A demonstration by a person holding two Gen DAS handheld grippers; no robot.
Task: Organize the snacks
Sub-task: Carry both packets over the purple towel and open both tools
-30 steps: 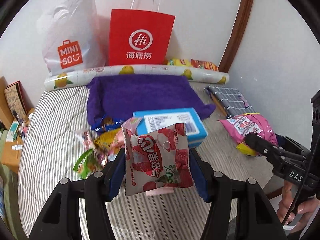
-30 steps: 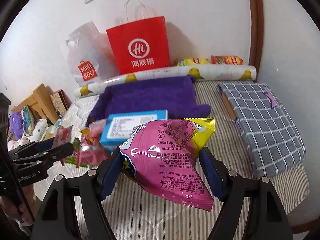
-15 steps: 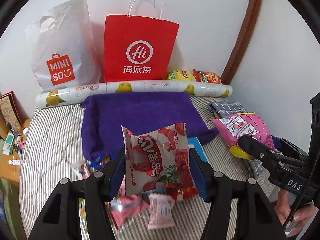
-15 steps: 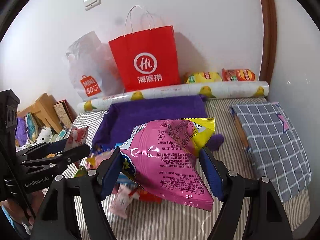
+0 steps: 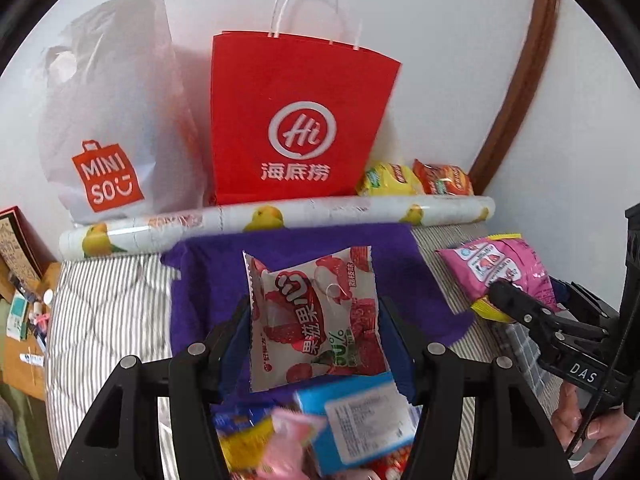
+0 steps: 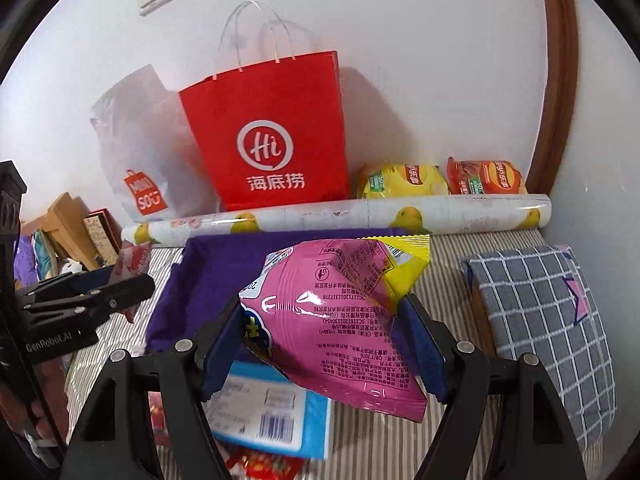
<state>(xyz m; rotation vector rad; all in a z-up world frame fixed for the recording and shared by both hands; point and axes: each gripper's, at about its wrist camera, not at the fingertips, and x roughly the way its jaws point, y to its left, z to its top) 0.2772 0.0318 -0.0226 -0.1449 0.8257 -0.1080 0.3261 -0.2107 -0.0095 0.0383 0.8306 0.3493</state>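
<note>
Both claws are loaded: your left claw [image 5: 314, 320] is clenched on the sides of a red-and-white lychee sweet pouch [image 5: 314, 316], and your right claw [image 6: 322, 344] grips a pink-and-yellow puffed snack bag [image 6: 340, 320] across its middle. Each packet hangs above the purple cloth [image 5: 208, 280] on the striped bed [image 5: 108, 312], with the loose pile and the blue box [image 6: 276, 408] below on the near side. Watch the pink bag; it is air-filled and slippery, pinched off-centre with its heavy end drooping, so a quick swing could slide it out. If you aim for the red paper bag [image 6: 272, 132], its soft rim could fold or the bag tip over when a packet catches the edge, since nothing braces it but the wall. The two claws also travel close together and could clash. Readable writing: "Hi" with 海底捞 on the red bag, "MINISO" on the white plastic bag [image 5: 108, 120], 果滋果心 on the pouch, "GenRobot.AI" on one claw body.
</note>
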